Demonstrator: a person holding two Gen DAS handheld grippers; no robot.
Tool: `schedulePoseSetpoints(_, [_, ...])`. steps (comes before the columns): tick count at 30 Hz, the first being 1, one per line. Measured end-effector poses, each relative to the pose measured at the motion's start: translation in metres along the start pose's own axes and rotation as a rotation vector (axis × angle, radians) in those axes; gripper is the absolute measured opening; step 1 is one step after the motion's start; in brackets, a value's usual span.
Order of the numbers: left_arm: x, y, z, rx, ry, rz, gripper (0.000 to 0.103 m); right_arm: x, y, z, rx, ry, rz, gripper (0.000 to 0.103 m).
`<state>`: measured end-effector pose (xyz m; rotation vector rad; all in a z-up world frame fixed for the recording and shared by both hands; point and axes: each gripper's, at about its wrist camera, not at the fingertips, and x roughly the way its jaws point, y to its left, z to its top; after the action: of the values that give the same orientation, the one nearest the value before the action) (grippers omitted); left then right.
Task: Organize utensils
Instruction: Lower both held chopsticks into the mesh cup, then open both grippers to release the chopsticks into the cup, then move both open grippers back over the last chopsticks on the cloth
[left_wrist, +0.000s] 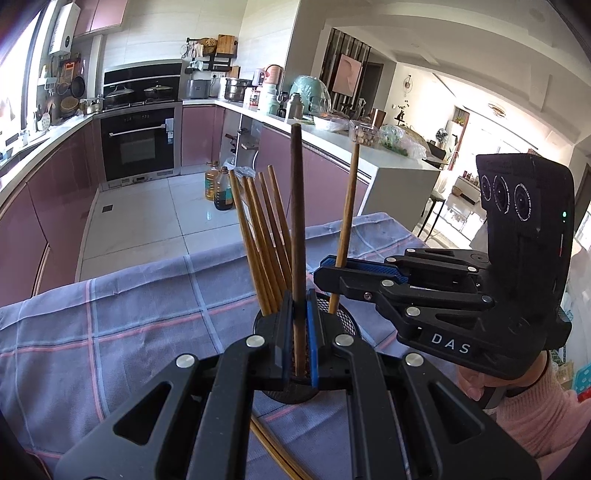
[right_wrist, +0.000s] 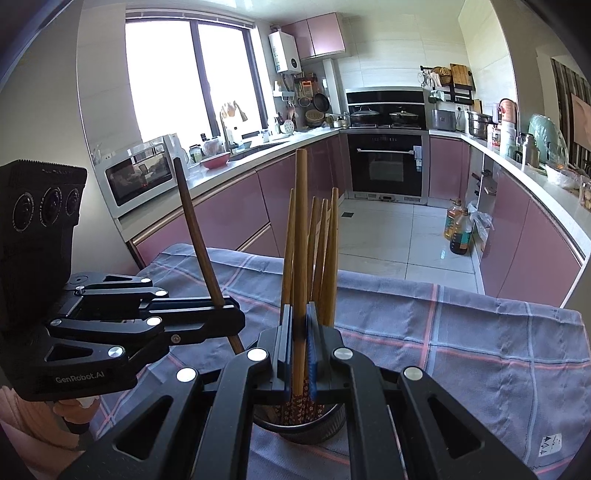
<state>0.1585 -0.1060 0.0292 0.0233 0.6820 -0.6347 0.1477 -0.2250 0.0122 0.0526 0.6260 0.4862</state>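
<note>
A black mesh holder (left_wrist: 345, 319) stands on the checked cloth with several light wooden chopsticks (left_wrist: 264, 236) leaning in it. My left gripper (left_wrist: 299, 306) is shut on a dark brown chopstick (left_wrist: 297, 206), held upright with its lower end inside the holder. My right gripper (left_wrist: 328, 267) is shut on a light chopstick (left_wrist: 349, 206) whose tip dips into the holder's right side. In the right wrist view, the right gripper (right_wrist: 301, 317) holds that light chopstick (right_wrist: 301, 221) above the holder (right_wrist: 327, 424). To its left, the left gripper (right_wrist: 229, 314) holds the dark chopstick (right_wrist: 192, 221).
The blue checked cloth (left_wrist: 110, 332) covers the table. Loose chopsticks (left_wrist: 273, 450) lie on it under my left gripper. A hand in a pink sleeve (left_wrist: 535, 402) holds the right gripper. Beyond the table edge are a tiled floor, oil bottles (left_wrist: 219, 188) and pink kitchen cabinets.
</note>
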Motion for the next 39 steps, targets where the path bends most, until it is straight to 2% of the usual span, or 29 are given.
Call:
schedulePoseSetpoints(12, [0.024,0.008,0.005,-0.017,0.035,0.012,0.008,0.015,-0.011,0.005,0.054,0.007,0.003,0.006])
schedulePoseSetpoints(20, [0.024,0.016,-0.004,-0.030,0.032,0.009,0.008,0.015,-0.017,-0.003,0.090,0.010,0.013,0.008])
schedulePoseSetpoints(23, [0.019,0.018,-0.008,-0.028,0.011,0.024,0.011,0.011,-0.016,-0.006,0.091,0.006,0.021,0.009])
schedulePoseSetpoints(28, [-0.003,0.018,-0.019,-0.026,-0.048,0.038,0.023,-0.006,-0.009,-0.013,0.081,-0.022,0.049,0.023])
schedulePoseSetpoints(32, [-0.026,0.020,-0.035,-0.014,-0.102,0.081,0.046,-0.024,-0.001,-0.021,0.053,-0.043,0.087,0.027])
schedulePoseSetpoints(33, [-0.031,0.021,-0.040,-0.011,-0.109,0.084,0.049,-0.028,0.002,-0.024,0.041,-0.045,0.099,0.031])
schedulePoseSetpoints(34, [-0.036,0.023,-0.045,-0.011,-0.112,0.093,0.050,-0.032,0.006,-0.027,0.030,-0.045,0.111,0.036])
schedulePoseSetpoints(36, [-0.043,0.027,-0.056,-0.020,-0.115,0.115,0.062,-0.037,0.016,-0.038,-0.003,-0.036,0.135,0.042])
schedulePoseSetpoints(39, [-0.048,0.034,-0.076,-0.038,-0.095,0.154,0.067,-0.033,0.031,-0.054,-0.032,0.009,0.160,0.046])
